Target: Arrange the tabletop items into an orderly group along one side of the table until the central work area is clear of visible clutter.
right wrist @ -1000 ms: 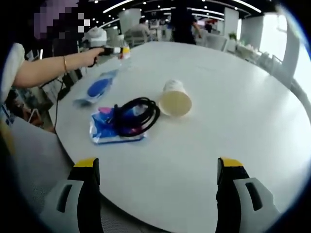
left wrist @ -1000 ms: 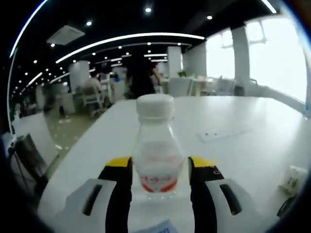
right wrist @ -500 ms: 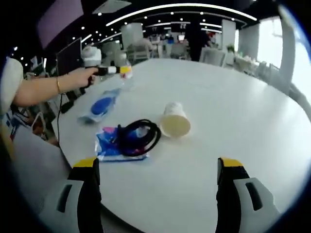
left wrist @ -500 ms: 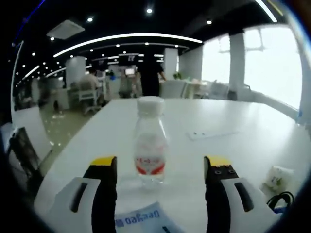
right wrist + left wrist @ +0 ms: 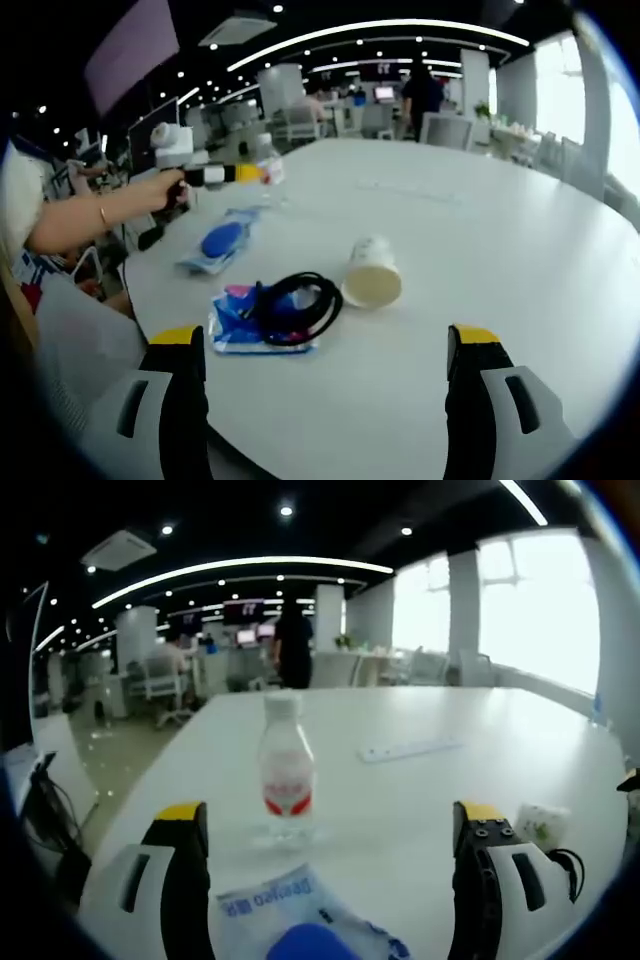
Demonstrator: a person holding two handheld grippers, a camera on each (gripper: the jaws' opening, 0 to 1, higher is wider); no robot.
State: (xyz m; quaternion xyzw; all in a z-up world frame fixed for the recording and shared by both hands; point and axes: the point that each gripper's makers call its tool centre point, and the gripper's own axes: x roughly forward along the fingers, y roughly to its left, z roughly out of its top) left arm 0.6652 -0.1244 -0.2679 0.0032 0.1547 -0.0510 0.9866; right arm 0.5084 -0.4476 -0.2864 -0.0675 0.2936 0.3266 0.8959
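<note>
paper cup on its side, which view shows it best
The right gripper view. The paper cup lies tipped over on the white table, its open mouth facing the camera, beside the coiled black cable. In the left gripper view it is a small blurred shape near the right edge, partly behind that gripper's own jaw.

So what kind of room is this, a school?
More likely a big open office. A long white table stands under curved ceiling strip lights, with desks and office chairs behind and tall windows along one side.
</note>
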